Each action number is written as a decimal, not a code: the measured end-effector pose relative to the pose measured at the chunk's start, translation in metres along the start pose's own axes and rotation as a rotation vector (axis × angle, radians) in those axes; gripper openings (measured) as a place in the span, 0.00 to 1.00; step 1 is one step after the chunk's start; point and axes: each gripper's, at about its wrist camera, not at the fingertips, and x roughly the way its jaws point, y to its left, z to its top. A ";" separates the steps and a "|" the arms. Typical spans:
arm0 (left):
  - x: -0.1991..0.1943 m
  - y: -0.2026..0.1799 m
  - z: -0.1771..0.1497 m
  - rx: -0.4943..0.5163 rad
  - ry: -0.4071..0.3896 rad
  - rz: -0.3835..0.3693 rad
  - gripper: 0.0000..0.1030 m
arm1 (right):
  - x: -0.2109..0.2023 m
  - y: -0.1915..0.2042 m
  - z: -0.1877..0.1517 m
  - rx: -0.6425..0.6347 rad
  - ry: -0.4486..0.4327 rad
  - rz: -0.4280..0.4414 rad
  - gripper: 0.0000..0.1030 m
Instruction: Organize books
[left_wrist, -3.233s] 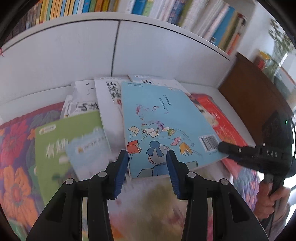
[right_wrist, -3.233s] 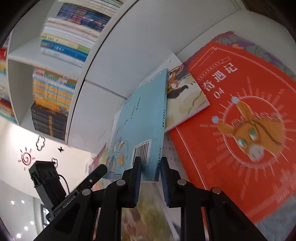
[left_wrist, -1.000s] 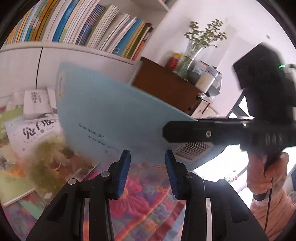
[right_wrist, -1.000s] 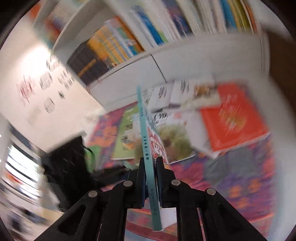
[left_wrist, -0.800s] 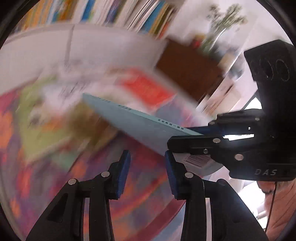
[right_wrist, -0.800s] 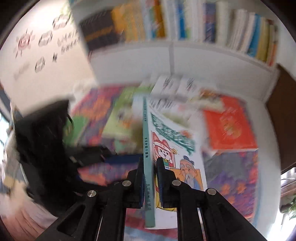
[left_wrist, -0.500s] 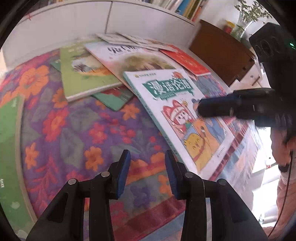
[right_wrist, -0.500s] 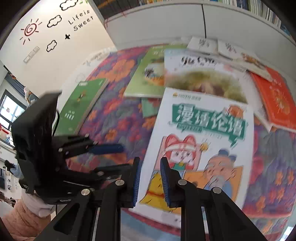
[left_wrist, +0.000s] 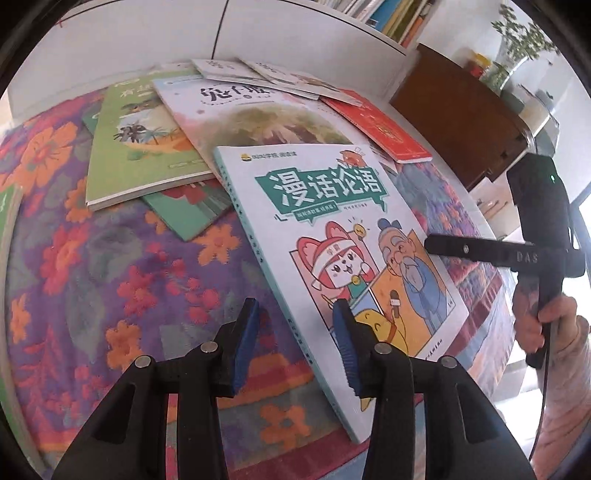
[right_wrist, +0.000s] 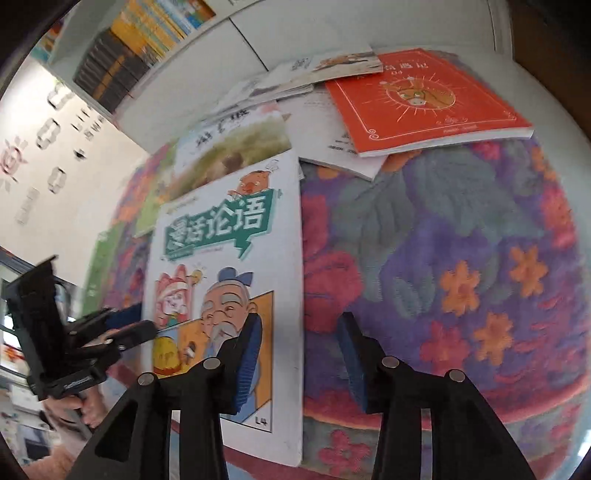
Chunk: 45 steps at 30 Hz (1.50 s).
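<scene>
Both tools over comic book

Illumination: bright, even daylight in both views — strongest from the window at the right edge of the left wrist view, where it is blown out to white. Shadows: faint and soft beneath the scattered books. Glare: a mild sheen on the white cartoon-cover book and on the white cabinet front. Sharpness: left wrist view crisp at centre. Right wrist view softer — the floral cloth, wall decals and left margin are smeared. Distortion: heavy fisheye bowing, black vignette at all corners.
</scene>
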 end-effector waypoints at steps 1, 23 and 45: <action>0.000 0.004 0.001 -0.015 -0.004 -0.008 0.40 | 0.004 0.004 -0.001 -0.003 0.009 0.020 0.41; -0.010 0.042 0.000 -0.112 -0.022 -0.050 0.37 | 0.052 0.016 0.016 0.046 0.146 0.345 0.36; -0.010 0.047 -0.001 -0.134 -0.066 -0.049 0.36 | 0.050 0.001 0.014 0.029 0.081 0.334 0.17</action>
